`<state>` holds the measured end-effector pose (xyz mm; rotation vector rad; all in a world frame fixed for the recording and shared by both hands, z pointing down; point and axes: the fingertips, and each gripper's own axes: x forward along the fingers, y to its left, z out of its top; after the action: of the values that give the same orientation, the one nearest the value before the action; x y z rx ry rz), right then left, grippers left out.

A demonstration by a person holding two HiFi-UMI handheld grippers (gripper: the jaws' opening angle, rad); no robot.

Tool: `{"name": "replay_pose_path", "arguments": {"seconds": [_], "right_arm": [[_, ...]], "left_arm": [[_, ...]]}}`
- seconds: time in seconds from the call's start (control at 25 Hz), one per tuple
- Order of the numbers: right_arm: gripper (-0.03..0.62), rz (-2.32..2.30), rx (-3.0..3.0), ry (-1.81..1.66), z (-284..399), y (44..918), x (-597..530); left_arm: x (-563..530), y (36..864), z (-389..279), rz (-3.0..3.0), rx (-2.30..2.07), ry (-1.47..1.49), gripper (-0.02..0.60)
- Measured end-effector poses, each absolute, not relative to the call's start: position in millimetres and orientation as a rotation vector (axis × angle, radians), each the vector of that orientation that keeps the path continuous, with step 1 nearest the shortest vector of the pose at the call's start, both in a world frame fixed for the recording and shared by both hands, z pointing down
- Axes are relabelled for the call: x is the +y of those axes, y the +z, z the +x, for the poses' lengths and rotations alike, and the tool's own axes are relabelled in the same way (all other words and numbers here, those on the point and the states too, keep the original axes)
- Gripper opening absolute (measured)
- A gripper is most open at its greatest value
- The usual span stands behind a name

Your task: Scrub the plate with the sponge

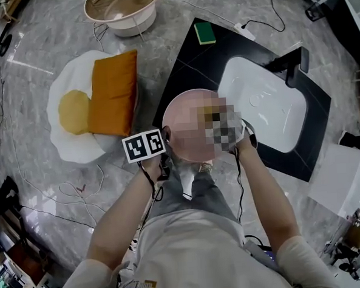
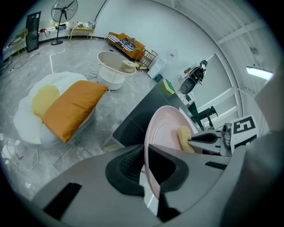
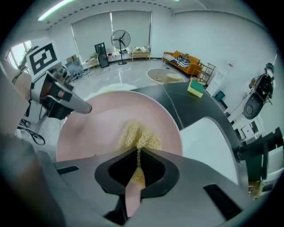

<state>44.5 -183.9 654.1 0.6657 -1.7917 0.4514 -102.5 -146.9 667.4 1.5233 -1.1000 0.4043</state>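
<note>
A pink plate (image 1: 188, 130) is held up on edge over the floor, just left of the sink. My left gripper (image 2: 145, 153) is shut on its lower rim, with the rim running between the two dark pads. My right gripper (image 3: 138, 153) is shut on a yellow mesh sponge (image 3: 138, 135), which presses flat against the plate's face (image 3: 102, 124). In the left gripper view the sponge (image 2: 184, 138) sits on the plate's (image 2: 166, 128) right half. In the head view the left gripper (image 1: 166, 138) is at the plate's left edge; a mosaic patch covers the sponge.
A white sink basin (image 1: 266, 104) with a black faucet (image 1: 293, 63) sits in a black counter (image 1: 190, 60). A green sponge (image 1: 205, 32) lies at its far corner. An egg-shaped cushion (image 1: 75, 116) with an orange pillow (image 1: 113, 92) lies left. A white tub (image 1: 123, 10) stands behind.
</note>
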Motion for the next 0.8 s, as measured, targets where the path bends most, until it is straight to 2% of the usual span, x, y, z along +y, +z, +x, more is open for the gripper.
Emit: {"name": "replay_pose_path", "arguments": {"seconds": [0.28,0.52,0.8], "right_arm": [[0.044,0.538,-1.727,0.495,62,655,-115],[0.044,0.389,-1.819,0.418,14,658,-70],[0.044,0.377,-1.942,0.522,-34,661,-94]], "left_arm": [[-153,668,-103,1.508,-1.124,0.382,0.031],[-153,667,-102,1.550,-1.094,0.412,0.031],[-148,667,-103,1.607,-1.024,0.492,0.028]]}}
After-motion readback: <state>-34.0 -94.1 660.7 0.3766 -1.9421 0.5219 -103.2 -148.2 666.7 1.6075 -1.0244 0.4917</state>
